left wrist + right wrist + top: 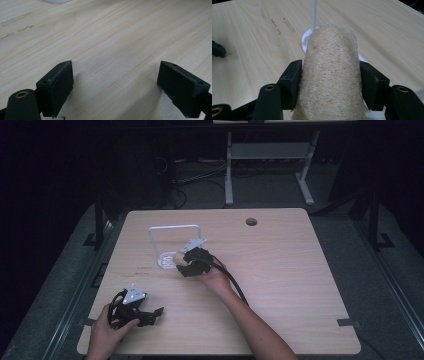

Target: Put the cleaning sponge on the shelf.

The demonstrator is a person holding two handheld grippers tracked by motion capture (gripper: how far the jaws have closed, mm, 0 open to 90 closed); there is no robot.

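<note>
Table (280,285), mid-frame. White rack (172,240) at upper left, probably a holder. Right gripper (186,265) pinches loofah (332,75) at the rack's base, apparently to seat it. Left gripper (152,314), lower left, jaws spread, idle.

light wood table (280,285): surface flat, grain running lengthwise. round hole (251,222) near the far edge, right of centre. short dark marks (145,269) on the left half of the top; they also appear in the left gripper view (16,19) and the right gripper view (287,25). grey tape strip (348,322) at the near right edge. grey floor (390,285) around the table. white desk frame (270,151) stands beyond it, with loose cables (195,177) lying to its left. background dark.
</note>
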